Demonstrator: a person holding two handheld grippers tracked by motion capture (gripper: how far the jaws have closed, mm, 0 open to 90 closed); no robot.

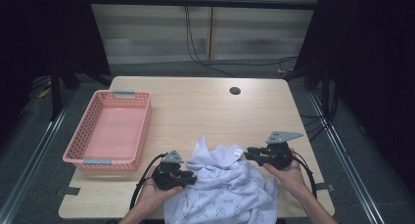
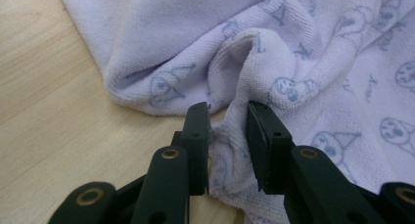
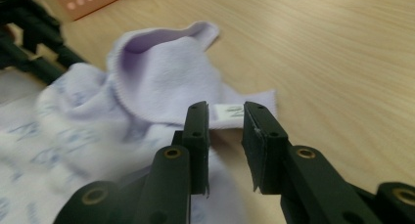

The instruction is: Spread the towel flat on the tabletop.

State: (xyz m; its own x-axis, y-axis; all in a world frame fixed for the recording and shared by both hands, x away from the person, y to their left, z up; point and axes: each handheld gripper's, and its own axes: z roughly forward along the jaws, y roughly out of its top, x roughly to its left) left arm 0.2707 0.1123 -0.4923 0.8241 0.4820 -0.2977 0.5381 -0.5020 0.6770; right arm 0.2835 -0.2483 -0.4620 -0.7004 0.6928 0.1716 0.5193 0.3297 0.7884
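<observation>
Left hand-held gripper (image 2: 227,121): in the left gripper view its black jaws stand narrowly apart with a fold of cloth edge between them; the pads sit just beside the fold and do not pinch it.
Right hand-held gripper (image 3: 225,117): in the right gripper view its jaws stand narrowly apart at the cloth's corner, the small white label (image 3: 230,111) between them, not gripped.
Cloth: pale lilac terry towel with a blue printed pattern (image 1: 225,187), crumpled at the near edge of the table, between the two grippers.
Hands: the left hand (image 1: 151,192) and the right hand (image 1: 288,175) each hold a gripper at the towel's sides.
Table: light wooden table (image 1: 195,106), with a round dark hole (image 1: 235,91) near its far edge.
Basket: pink perforated plastic basket (image 1: 78,141) on the table's left side, apart from the towel.
</observation>
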